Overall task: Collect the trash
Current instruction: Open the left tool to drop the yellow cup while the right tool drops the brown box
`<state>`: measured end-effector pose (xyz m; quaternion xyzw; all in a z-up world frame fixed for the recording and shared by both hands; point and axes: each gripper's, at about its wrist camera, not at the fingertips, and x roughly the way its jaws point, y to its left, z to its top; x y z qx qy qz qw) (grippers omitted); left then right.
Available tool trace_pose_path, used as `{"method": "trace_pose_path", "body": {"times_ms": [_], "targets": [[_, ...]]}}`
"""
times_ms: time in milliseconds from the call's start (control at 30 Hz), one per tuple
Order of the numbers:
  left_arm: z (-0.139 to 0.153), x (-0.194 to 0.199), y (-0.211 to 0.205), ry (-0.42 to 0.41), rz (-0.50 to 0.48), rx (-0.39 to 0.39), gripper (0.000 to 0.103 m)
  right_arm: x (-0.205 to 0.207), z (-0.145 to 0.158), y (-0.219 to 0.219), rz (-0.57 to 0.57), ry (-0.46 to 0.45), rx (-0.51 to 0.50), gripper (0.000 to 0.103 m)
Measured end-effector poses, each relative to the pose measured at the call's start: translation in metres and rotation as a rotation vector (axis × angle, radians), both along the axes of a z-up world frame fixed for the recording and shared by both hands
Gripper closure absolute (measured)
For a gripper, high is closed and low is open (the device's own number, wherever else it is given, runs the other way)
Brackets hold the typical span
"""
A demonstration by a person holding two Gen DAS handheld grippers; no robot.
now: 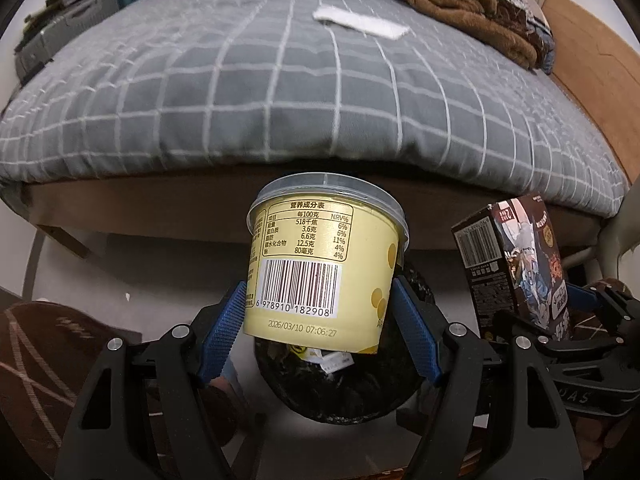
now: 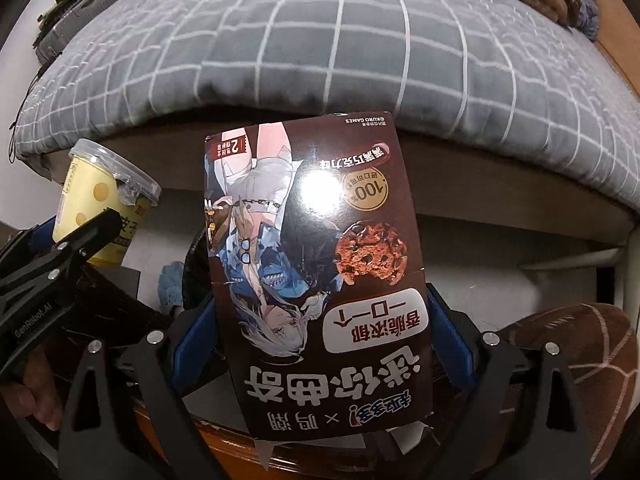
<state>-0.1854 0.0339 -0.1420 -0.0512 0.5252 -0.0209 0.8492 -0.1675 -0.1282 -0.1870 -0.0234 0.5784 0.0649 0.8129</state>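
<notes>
While the left gripper (image 1: 320, 320) squeezes the yellow cup (image 1: 320, 260) over the black trash bag (image 1: 340, 392), and the right gripper (image 2: 320, 344) squeezes the cookie box (image 2: 316, 264) beside it, go low before letting go.

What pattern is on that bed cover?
The quilted fabric bed cover is grey with a grid of thin white lines, seen best in the left wrist view.
</notes>
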Motion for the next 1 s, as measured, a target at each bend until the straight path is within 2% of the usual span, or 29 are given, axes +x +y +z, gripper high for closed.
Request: {"method": "trace_pose_path", "body": {"times_ms": [300, 600, 1000], "targets": [[-0.007, 0.011, -0.025, 0.012, -0.061, 0.006, 0.032, 0.015, -0.016, -0.008, -0.026, 0.023, -0.008, 0.013], [-0.021, 0.020, -0.035, 0.040, -0.078, 0.000, 0.031, 0.023, -0.008, -0.005, -0.046, 0.026, -0.009, 0.013], [-0.056, 0.025, -0.047, 0.078, -0.134, -0.006, 0.030, 0.014, -0.019, -0.008, -0.082, 0.044, -0.017, 0.013]]}}
